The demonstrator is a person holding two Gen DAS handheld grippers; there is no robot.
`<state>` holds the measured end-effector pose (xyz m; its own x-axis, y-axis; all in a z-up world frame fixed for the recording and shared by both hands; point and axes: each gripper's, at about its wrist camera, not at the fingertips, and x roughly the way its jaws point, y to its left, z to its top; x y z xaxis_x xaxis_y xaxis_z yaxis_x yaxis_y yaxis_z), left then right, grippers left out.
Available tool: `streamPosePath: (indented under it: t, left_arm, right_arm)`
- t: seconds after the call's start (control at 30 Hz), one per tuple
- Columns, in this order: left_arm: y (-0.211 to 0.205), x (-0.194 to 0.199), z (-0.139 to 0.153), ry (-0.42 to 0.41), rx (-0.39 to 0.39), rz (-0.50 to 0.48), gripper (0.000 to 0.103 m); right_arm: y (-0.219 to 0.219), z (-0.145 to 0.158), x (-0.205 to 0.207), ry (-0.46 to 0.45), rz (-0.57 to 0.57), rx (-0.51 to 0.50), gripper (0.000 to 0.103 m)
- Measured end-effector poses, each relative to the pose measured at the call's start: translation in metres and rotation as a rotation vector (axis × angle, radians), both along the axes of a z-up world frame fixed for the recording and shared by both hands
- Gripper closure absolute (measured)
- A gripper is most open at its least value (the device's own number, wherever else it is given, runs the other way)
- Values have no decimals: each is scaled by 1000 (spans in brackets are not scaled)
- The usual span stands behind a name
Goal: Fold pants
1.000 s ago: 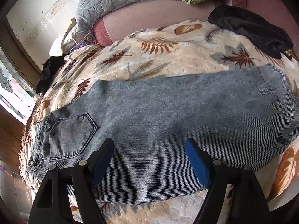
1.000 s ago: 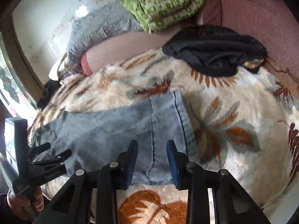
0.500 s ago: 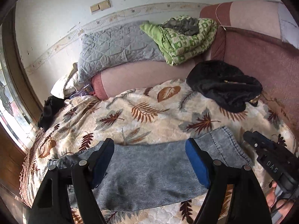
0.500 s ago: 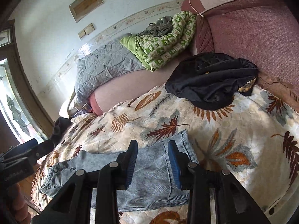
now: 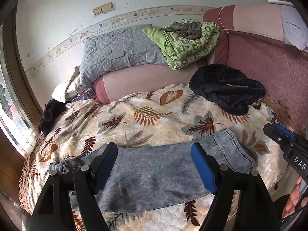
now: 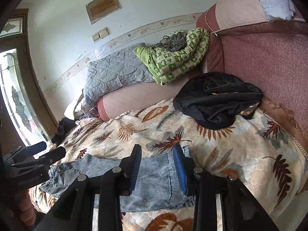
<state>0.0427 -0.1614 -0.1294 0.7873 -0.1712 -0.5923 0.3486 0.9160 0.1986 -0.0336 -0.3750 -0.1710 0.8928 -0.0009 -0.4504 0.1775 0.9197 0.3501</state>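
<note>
Grey-blue denim pants (image 5: 154, 175) lie flat along the front edge of a bed with a leaf-print blanket (image 5: 146, 119). The waist and back pocket are at the left, the leg hems at the right. My left gripper (image 5: 154, 165) is open and empty, held above the middle of the pants. My right gripper (image 6: 156, 167) is open and empty above the hem end of the pants (image 6: 154, 181). Each gripper shows at the edge of the other's view: the right one (image 5: 284, 140) and the left one (image 6: 38, 154).
A black garment (image 5: 225, 88) lies at the back right of the bed. A grey quilt (image 5: 119, 52) and a green patterned blanket (image 5: 184, 44) are piled on a pink bolster (image 5: 146, 79). A maroon headboard (image 5: 269, 65) stands at right. A dark cloth (image 5: 50, 115) and a window are at left.
Both grippers have lifted and pulled back from the pants, so the views now take in the whole bed and wall. The pants stay flat. Both grippers remain open.
</note>
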Motion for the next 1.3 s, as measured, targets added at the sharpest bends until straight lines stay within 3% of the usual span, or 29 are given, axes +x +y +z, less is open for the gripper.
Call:
streamPosePath:
  t: [0.33, 0.63, 0.9, 1.07, 1.3]
  left_arm:
    - [4, 8, -26, 32, 21, 30, 24]
    - [35, 31, -37, 47, -3, 132, 24]
    - [58, 34, -36, 37, -34, 165, 24]
    - [66, 34, -32, 33, -51, 178, 24]
    - [69, 32, -28, 23, -57, 181, 24]
  right_arm:
    - [-15, -36, 21, 83, 18, 122, 65]
    - [5, -40, 32, 103, 65, 47, 65]
    - [28, -44, 41, 131, 114, -12, 65]
    - [42, -47, 45, 148, 153, -27, 53]
    - [48, -46, 44, 135, 163, -61, 53]
